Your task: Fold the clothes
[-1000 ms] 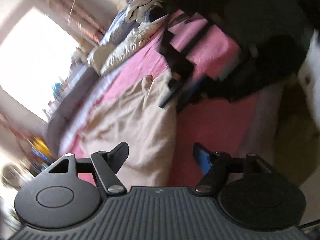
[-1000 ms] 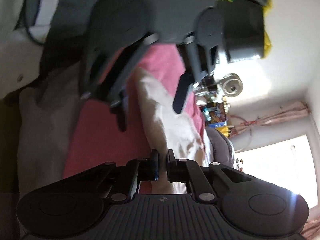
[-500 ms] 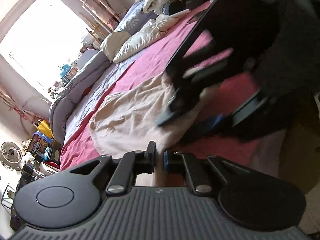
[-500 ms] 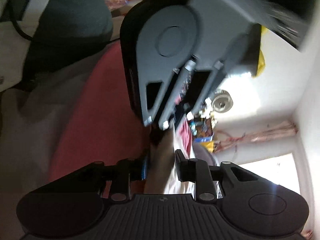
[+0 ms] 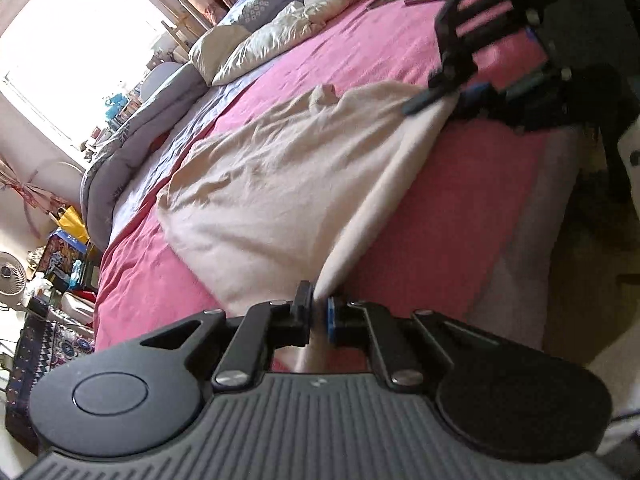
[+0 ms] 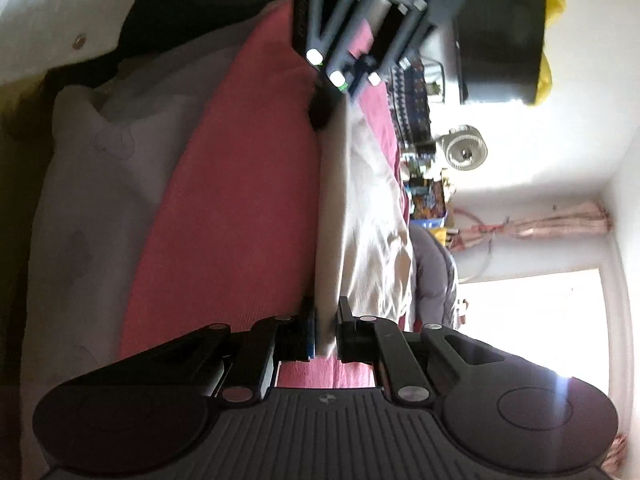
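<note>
A cream garment (image 5: 288,176) lies spread on a pink bedsheet (image 5: 360,48). My left gripper (image 5: 319,312) is shut on one end of the garment's near edge. My right gripper (image 6: 326,328) is shut on the other end of that edge; it also shows in the left wrist view (image 5: 448,98) at the upper right. The edge is pulled taut between the two grippers. In the right wrist view the garment (image 6: 372,200) runs away from the jaws toward the left gripper (image 6: 348,80) at the top.
White pillows (image 5: 256,44) and a grey quilt (image 5: 132,140) lie at the far side of the bed. A fan (image 6: 464,152), boxes and clutter (image 5: 60,256) stand on the floor beyond. The bed's pale edge (image 6: 80,184) runs close by.
My left gripper went from open to shut on the garment's edge. The two grippers have moved apart, and the edge is now stretched straight between them.
</note>
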